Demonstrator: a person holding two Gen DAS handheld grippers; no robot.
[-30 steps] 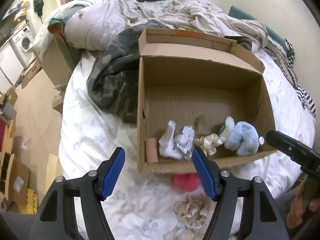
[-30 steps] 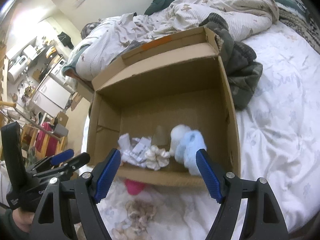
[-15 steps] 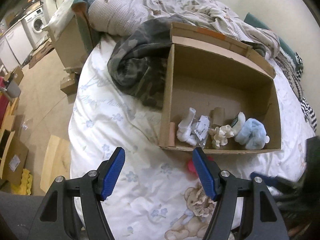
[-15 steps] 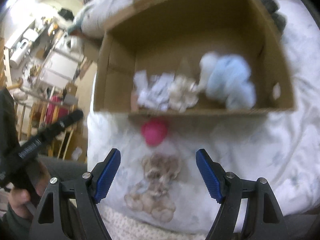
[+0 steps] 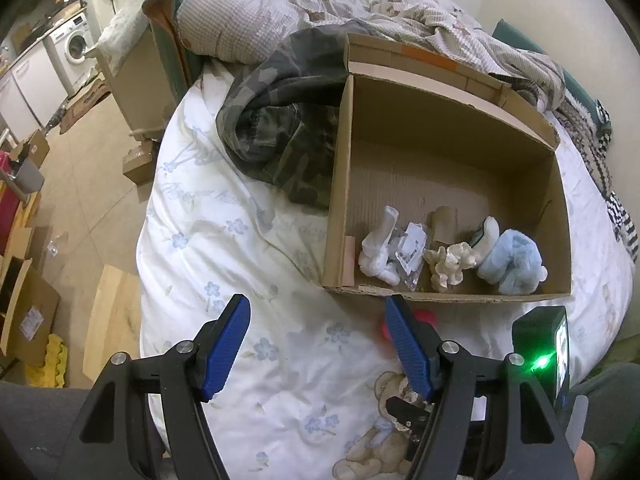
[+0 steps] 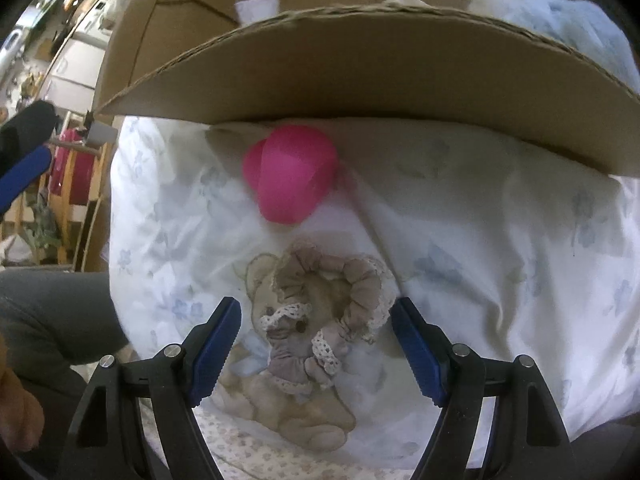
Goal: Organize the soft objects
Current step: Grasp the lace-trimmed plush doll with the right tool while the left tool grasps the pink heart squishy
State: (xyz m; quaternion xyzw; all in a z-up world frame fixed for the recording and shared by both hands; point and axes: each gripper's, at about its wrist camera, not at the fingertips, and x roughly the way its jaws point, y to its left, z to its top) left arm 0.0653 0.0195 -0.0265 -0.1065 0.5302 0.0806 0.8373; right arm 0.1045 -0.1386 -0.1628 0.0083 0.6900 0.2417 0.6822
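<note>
A beige lace-trimmed scrunchie (image 6: 332, 312) lies on the white bedsheet, between the open blue fingers of my right gripper (image 6: 316, 348). A pink soft ball (image 6: 290, 178) lies just beyond it, against the front wall of the cardboard box (image 6: 360, 72). In the left wrist view the box (image 5: 340, 184) holds a white sock (image 5: 378, 252), a cream scrunchie (image 5: 448, 266) and a light blue plush (image 5: 510, 266). My left gripper (image 5: 316, 344) is open and empty above the sheet, left of the box front.
A camouflage garment (image 5: 276, 128) lies against the box's left side. Rumpled bedding (image 5: 360, 12) fills the back of the bed. The bed edge drops to the floor on the left, where cardboard boxes (image 5: 28, 312) stand. A printed teddy bear (image 6: 288, 412) is on the sheet.
My right gripper has dropped low to the sheet in front of the box and now straddles the beige scrunchie. My left gripper has drawn back and to the left.
</note>
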